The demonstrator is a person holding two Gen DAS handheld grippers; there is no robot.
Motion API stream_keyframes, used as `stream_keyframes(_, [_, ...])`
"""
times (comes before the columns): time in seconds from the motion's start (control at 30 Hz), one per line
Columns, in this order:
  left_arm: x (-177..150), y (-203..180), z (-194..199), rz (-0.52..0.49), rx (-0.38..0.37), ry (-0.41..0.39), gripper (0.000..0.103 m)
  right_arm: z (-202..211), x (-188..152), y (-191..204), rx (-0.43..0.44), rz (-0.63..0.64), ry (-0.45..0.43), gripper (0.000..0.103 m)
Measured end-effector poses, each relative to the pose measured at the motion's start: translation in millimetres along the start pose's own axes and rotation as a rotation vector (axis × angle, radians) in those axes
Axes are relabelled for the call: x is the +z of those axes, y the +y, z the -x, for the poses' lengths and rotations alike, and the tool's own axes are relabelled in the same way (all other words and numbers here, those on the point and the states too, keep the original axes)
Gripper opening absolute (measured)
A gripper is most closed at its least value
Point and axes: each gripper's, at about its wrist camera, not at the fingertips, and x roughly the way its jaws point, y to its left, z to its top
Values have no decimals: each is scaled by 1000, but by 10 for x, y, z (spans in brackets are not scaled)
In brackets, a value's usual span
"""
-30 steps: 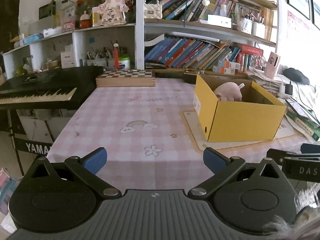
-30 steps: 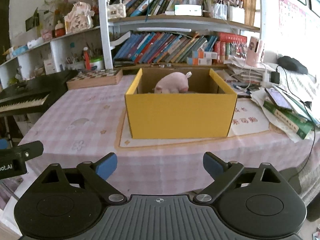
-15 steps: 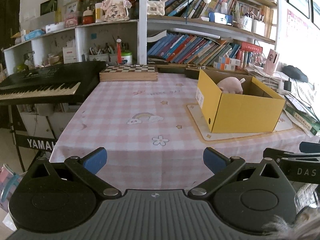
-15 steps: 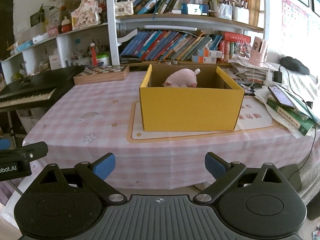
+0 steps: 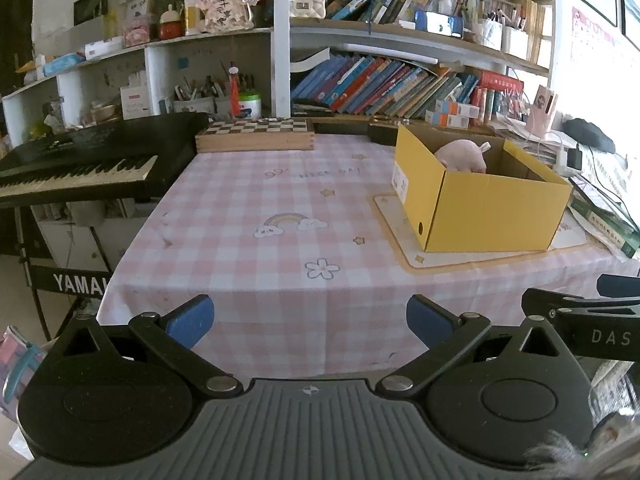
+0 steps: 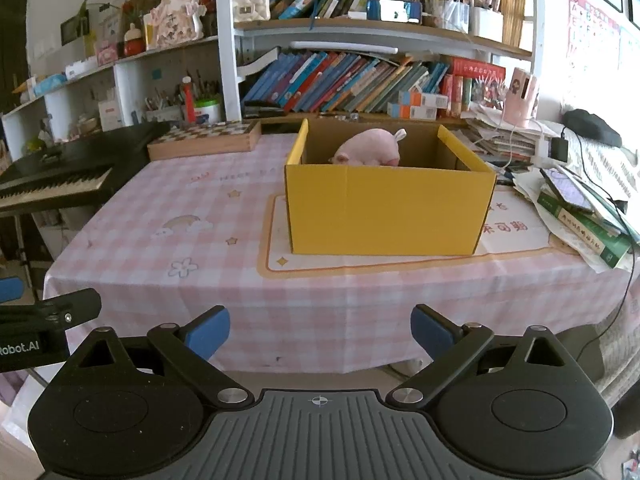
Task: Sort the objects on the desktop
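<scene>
Pink checked cloth covers the table (image 6: 208,280), with a yellow box (image 6: 386,212) standing on a mat on it. Inside the box, toward its far wall, lies a pink plush toy (image 6: 370,152). Short of the table's near edge, well apart from the box, the left gripper (image 5: 310,320) and right gripper (image 6: 320,326) hang spread wide, both empty.

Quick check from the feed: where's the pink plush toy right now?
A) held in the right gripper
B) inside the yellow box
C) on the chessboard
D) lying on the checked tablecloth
B: the pink plush toy sits inside the yellow box, showing above its front wall, while the left gripper and right gripper are both open and empty.
</scene>
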Motion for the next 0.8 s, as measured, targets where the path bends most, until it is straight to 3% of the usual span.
stream_keyframes(0.8, [17, -17, -105, -4, -29, 21, 103, -52, 12, 16, -3, -1, 15, 99])
